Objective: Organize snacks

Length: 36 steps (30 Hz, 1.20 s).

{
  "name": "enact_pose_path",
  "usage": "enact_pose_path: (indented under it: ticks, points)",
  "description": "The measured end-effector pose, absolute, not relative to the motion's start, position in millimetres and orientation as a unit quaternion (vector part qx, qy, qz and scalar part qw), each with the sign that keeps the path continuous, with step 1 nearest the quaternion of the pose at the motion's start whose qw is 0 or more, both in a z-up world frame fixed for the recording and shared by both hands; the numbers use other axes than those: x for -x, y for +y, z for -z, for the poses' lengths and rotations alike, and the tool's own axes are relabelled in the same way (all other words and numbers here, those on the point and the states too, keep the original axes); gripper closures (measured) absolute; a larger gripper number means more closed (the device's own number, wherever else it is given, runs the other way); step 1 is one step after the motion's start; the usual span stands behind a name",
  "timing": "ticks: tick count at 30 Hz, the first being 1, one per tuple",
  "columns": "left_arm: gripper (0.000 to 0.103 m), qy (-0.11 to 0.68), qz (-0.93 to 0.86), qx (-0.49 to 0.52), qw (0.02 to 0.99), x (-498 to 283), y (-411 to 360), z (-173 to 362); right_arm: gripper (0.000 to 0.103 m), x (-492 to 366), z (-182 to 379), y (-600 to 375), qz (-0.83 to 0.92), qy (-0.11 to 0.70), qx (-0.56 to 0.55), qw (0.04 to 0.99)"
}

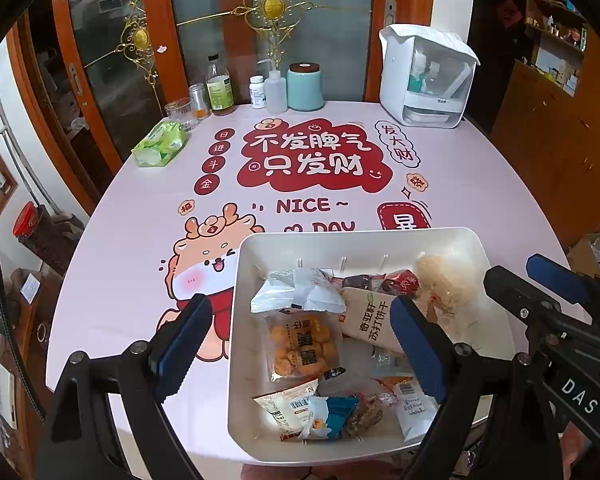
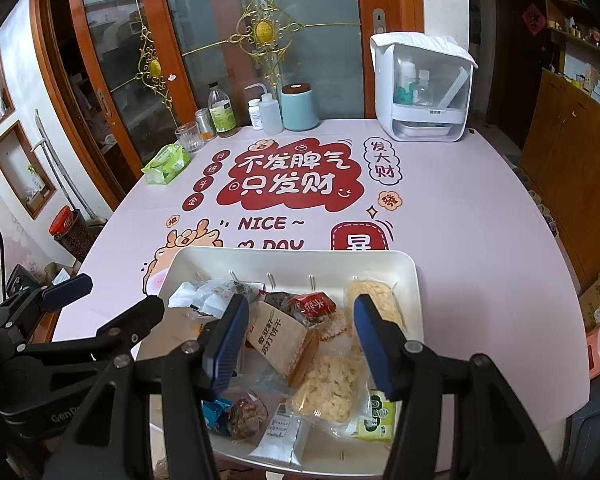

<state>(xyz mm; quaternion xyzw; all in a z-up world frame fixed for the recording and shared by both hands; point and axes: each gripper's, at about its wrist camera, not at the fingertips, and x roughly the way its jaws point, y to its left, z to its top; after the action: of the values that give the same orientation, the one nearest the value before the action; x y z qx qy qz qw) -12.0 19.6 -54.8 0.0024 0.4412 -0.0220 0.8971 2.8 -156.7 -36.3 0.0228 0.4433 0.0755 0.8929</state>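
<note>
A white rectangular tray (image 1: 244, 280) sits at the near edge of the table, filled with several snack packets. It also shows in the right wrist view (image 2: 414, 280). In it lie a clear pack of orange round snacks (image 1: 302, 346), a beige cracker pack with green print (image 1: 370, 320) (image 2: 278, 334), a red wrapper (image 2: 314, 305), and pale puffed bars (image 2: 334, 386). My left gripper (image 1: 300, 346) is open above the tray's left half, empty. My right gripper (image 2: 300, 346) is open above the tray's middle, empty; it shows at the right of the left view (image 1: 540, 284).
The pink printed tablecloth (image 1: 140, 220) covers the table. At the back stand a green tissue pack (image 1: 160, 145), a glass (image 1: 181, 113), bottles (image 1: 220, 87), a teal canister (image 1: 305, 86) and a white dispenser box (image 1: 428, 76). Glass doors stand behind.
</note>
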Motion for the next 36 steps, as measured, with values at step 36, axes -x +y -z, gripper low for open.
enact_pose_path:
  ticks: [36]
  points:
    - [0.013,0.449,0.019,-0.006,0.893,11.2,23.3,62.0,0.047,-2.5,37.0,-156.1,-0.076,0.446,-0.025,0.891]
